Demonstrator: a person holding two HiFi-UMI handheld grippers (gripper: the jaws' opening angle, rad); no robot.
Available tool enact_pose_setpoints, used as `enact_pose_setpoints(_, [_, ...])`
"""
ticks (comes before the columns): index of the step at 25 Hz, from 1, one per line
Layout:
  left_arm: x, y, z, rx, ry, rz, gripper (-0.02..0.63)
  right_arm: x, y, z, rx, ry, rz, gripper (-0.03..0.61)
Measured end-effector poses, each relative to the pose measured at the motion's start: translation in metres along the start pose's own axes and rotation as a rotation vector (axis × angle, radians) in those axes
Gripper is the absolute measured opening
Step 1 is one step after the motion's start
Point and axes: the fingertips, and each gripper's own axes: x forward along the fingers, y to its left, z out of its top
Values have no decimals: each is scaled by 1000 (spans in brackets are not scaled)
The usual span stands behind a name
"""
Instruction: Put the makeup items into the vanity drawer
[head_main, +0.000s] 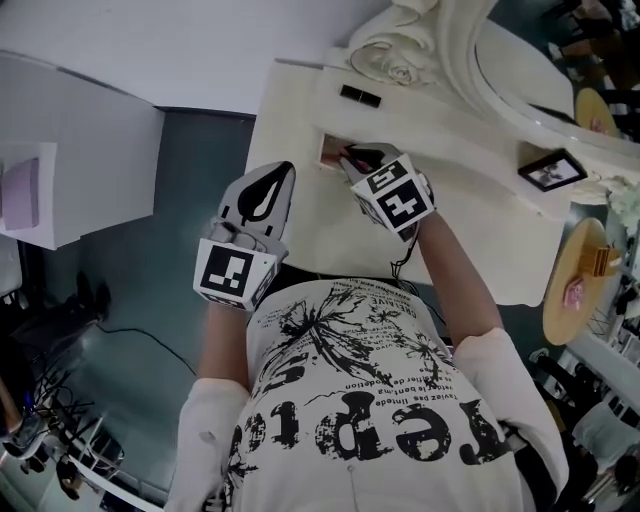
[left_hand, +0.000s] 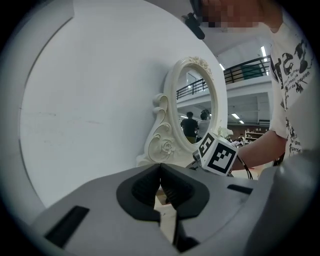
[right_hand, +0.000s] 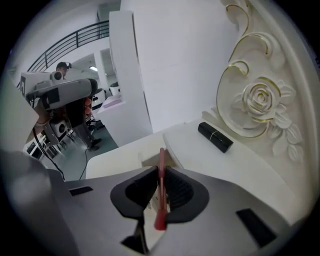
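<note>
Red-tipped and slim, the smooth pink pencil (right_hand: 161, 200) is pinched between your right gripper's (right_hand: 160, 172) ribbed black pads just above the cream vanity's (head_main: 300, 210) small drawer (head_main: 328, 150), your left gripper (left_hand: 160, 170) closed on nothing, a glossy black lipstick (head_main: 360, 96) lying farther back.

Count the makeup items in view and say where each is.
2: a red pencil clamped in the right gripper, and a black lipstick tube lying on the vanity top. Others may be hidden.
</note>
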Motion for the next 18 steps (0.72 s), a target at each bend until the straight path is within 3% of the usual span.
enact_pose_setpoints(4, [-6,1,-3,-7,3,19,14,6,-1,-1,-10,10,-31,70])
enact_pose_setpoints(6, [-7,4,-5,-16,5,26,14,8,0,-2,-2,6,-23,168])
enact_pose_setpoints(8, [-8,5,-5,-23,2,26,14,7,1,-3,4,-3,-20,193])
enact_pose_setpoints(14, [-10,-2,6,3,-22,-6,14,-14,0,0,25,-58,-68,195])
enact_pose_setpoints(18, [-7,-9,19,35,-38,-45,14,-40,-3,9,55,-139,-110,145])
